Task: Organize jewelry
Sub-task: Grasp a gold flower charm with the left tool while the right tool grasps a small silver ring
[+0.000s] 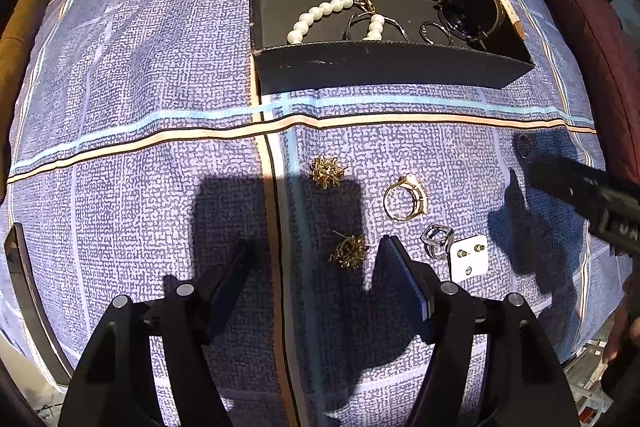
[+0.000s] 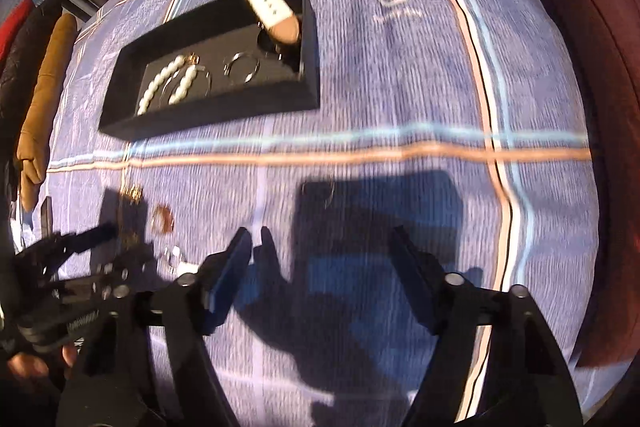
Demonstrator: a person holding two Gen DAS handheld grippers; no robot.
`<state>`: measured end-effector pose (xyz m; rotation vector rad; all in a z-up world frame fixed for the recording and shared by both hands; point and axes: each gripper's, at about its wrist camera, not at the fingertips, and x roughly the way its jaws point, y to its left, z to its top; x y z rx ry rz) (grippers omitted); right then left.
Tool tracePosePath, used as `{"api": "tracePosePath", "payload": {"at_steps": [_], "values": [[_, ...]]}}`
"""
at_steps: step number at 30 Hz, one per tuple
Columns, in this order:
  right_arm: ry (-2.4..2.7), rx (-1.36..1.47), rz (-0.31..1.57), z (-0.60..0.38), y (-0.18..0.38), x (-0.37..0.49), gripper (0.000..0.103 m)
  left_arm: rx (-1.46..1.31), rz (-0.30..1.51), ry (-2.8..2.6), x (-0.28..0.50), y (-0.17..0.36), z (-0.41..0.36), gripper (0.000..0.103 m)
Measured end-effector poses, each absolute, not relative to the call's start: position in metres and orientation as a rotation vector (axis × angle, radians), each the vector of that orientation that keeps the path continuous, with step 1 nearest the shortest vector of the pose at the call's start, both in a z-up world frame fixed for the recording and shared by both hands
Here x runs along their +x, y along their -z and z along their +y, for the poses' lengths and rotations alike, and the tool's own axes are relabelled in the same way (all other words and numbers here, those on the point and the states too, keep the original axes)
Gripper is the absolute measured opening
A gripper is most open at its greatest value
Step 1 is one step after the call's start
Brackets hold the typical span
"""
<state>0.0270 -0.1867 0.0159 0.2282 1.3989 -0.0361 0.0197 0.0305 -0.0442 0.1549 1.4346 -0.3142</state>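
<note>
A black tray (image 1: pixel 360 67) holds a pearl bracelet (image 1: pixel 320 15), thin bangles (image 1: pixel 376 27) and a watch (image 1: pixel 476 7); the tray also shows in the right wrist view (image 2: pixel 208 107). On the cloth lie two gold cluster earrings (image 1: pixel 326 171) (image 1: pixel 350 251), a gold ring (image 1: pixel 404 197), a silver ring (image 1: pixel 438 237), a white stud card (image 1: pixel 468 257) and a small ring (image 1: pixel 524 145). My left gripper (image 1: pixel 316 259) is open, its fingertips either side of the nearer gold earring. My right gripper (image 2: pixel 322 247) is open and empty above bare cloth; the small ring (image 2: pixel 320 191) lies ahead of it.
A blue checked cloth (image 1: pixel 160 87) covers the table. A maroon cushion (image 2: pixel 580 47) lies along the right edge, a tan cushion (image 1: pixel 20 27) at the left. The right gripper's body (image 1: pixel 592 199) reaches in at the right of the left wrist view.
</note>
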Motion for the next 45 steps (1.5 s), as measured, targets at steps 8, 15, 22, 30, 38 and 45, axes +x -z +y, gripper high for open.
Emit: {"api": "tracePosePath", "payload": {"at_steps": [8, 15, 22, 30, 38, 45], "values": [[0.043, 0.068, 1.423, -0.172, 0.002, 0.062, 0.037, 0.087, 1.407, 0.305, 0.018, 0.041, 0.045, 0.052], [0.037, 0.044, 1.401, -0.162, 0.000, 0.056, 0.017, 0.070, 1.397, 0.311, 0.018, 0.038, 0.056, 0.025], [0.010, 0.070, 1.389, -0.167, -0.006, 0.042, 0.016, 0.028, 1.402, 0.323, 0.016, 0.036, 0.079, 0.016], [-0.011, 0.161, 1.341, -0.179, -0.031, 0.010, 0.016, 0.031, 1.380, 0.366, -0.006, 0.016, 0.073, 0.016], [-0.023, 0.162, 1.336, -0.184, -0.043, 0.012, 0.017, 0.052, 1.372, 0.398, 0.004, 0.011, 0.055, 0.016], [0.027, 0.159, 1.373, -0.187, -0.014, 0.048, 0.066, 0.057, 1.376, 0.390, -0.002, 0.011, 0.059, 0.016]]}}
